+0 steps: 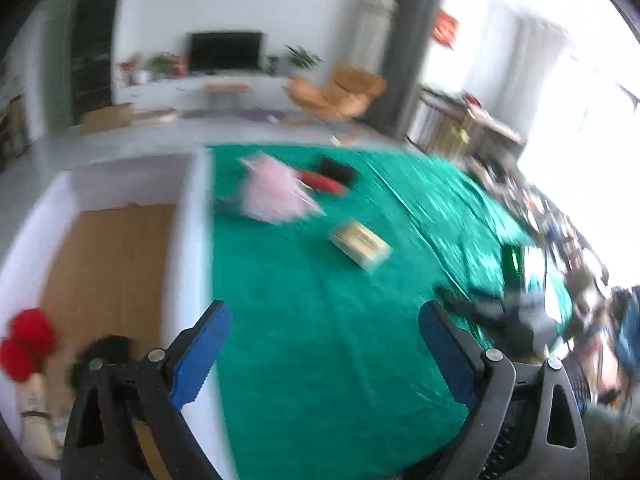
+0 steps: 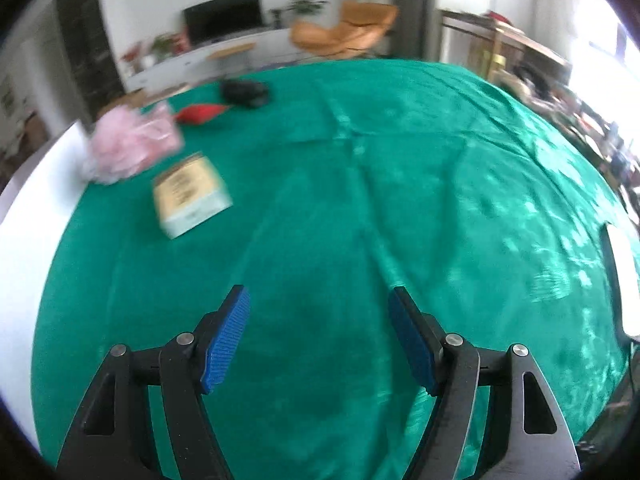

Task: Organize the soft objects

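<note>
A pink fluffy soft item (image 1: 274,194) lies on the green table cloth (image 1: 320,300) near a white box (image 1: 192,240); it also shows in the right wrist view (image 2: 130,144). A red soft item (image 1: 322,182) (image 2: 198,113) and a black soft item (image 1: 336,169) (image 2: 244,92) lie behind it. Inside the box are a red soft item (image 1: 26,344) and a black one (image 1: 104,354). My left gripper (image 1: 324,354) is open and empty by the box's right wall. My right gripper (image 2: 318,340) is open and empty over bare cloth.
A beige tissue pack (image 1: 360,244) (image 2: 190,194) lies mid-table. The other gripper (image 1: 496,312) shows at the right of the left wrist view. A white object (image 2: 626,280) sits at the table's right edge. An orange chair (image 2: 348,28) and TV stand are behind.
</note>
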Available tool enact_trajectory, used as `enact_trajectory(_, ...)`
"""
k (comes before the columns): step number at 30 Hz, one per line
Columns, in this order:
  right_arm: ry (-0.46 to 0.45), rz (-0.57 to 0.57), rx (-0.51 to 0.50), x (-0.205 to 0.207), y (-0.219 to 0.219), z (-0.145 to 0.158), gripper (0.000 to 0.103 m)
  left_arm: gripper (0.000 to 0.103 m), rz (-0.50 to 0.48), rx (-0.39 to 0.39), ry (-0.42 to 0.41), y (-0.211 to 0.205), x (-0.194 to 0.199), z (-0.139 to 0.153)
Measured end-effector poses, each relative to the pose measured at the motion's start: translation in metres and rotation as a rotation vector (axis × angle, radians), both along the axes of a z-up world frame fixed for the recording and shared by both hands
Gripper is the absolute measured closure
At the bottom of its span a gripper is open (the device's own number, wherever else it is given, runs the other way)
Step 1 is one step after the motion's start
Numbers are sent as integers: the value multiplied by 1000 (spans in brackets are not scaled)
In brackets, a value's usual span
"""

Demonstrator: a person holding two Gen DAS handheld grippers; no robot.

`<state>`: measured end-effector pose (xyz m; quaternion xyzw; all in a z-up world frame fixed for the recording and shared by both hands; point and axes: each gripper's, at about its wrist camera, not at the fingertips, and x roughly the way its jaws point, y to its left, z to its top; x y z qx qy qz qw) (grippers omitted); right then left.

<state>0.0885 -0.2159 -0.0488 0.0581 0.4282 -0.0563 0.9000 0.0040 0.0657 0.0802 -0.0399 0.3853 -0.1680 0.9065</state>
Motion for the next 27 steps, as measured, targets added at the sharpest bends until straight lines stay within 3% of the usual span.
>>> enact_trajectory(5, 0, -38, -29, 18, -15, 3, 28, 8, -42, 25, 125, -59, 26, -54)
enact_trajectory(8, 13, -54, -64, 14, -24, -2, 28, 8, -5, 106, 142, -79, 47, -83)
enact_trajectory(13, 12, -101, -30, 6, -49, -15, 28, 8, 58, 168, 143, -70, 77, -122)
enact_trajectory(18, 9, -90, -22, 7, -51, -16, 22, 8, 107, 193, 159, -53, 104, -146)
enact_trajectory(22, 24, -77, -46, 9, -47, -19, 18, 3, 112, 230, 114, -56, 104, -153)
enact_trajectory(27, 25, -77, -49, 8, -47, -19, 18, 0, 112, 230, 124, -57, 108, -154)
